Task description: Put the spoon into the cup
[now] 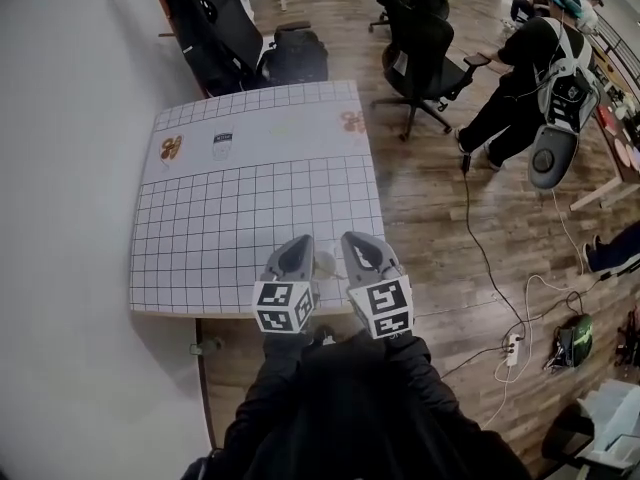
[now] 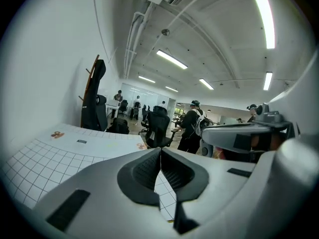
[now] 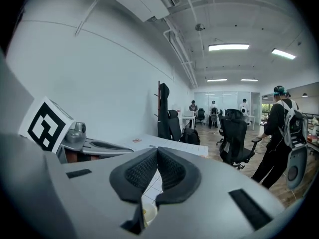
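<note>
Dark sleeves (image 1: 340, 398) lead up to both grippers, held side by side over the near edge of the gridded table (image 1: 230, 218). Left gripper (image 1: 297, 250) has its jaws pressed together on nothing; right gripper (image 1: 358, 246) likewise, closed tight and empty. Between their tips, on the table, sits the white cup (image 1: 325, 262), a yellowish piece (image 3: 145, 213) inside it. Beyond stand black office chairs (image 1: 425, 38) and a bending person (image 1: 530, 68).

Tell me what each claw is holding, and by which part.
Nothing is held. The left claw and the right claw are both shut, jaws pressed together with nothing between them.
</note>
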Available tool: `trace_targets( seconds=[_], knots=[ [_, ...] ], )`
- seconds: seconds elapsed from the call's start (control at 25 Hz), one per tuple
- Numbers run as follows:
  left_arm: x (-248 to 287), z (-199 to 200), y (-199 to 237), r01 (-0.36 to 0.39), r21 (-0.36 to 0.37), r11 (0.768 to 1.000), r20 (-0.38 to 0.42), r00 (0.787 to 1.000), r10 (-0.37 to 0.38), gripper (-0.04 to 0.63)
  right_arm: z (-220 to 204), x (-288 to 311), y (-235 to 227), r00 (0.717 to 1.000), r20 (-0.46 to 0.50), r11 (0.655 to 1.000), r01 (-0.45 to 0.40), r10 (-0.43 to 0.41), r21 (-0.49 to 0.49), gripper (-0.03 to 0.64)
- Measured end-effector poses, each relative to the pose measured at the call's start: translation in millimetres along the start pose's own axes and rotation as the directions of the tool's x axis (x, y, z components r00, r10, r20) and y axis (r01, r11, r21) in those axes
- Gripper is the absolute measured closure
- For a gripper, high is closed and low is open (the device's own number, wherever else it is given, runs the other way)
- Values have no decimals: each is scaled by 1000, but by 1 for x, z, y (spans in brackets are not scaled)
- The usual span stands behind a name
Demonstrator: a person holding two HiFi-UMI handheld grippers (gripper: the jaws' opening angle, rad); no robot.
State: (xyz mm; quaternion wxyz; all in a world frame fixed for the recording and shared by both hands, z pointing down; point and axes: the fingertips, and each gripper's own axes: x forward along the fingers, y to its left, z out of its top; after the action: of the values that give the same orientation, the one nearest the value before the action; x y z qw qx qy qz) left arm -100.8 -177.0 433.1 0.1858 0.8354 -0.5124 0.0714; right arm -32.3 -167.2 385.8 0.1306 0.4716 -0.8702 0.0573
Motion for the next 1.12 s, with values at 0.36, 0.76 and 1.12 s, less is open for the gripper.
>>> trace_targets(
  seconds=[0.36,0.76,1.12],
  knots=[
    [-1,25,-2,-10,45,999,49,999,8,561,18,-4,-9,998,52,1000,30,-30,3,594],
    [-8,13,4,7,43,999,35,999,-8,561,10,-6,1,998,44,998,55,-55,9,594],
    [-16,4,11,18,37,999,17,1000,-19,561,8,-4,16,998,37,998,60,-60,-4,595]
  ],
)
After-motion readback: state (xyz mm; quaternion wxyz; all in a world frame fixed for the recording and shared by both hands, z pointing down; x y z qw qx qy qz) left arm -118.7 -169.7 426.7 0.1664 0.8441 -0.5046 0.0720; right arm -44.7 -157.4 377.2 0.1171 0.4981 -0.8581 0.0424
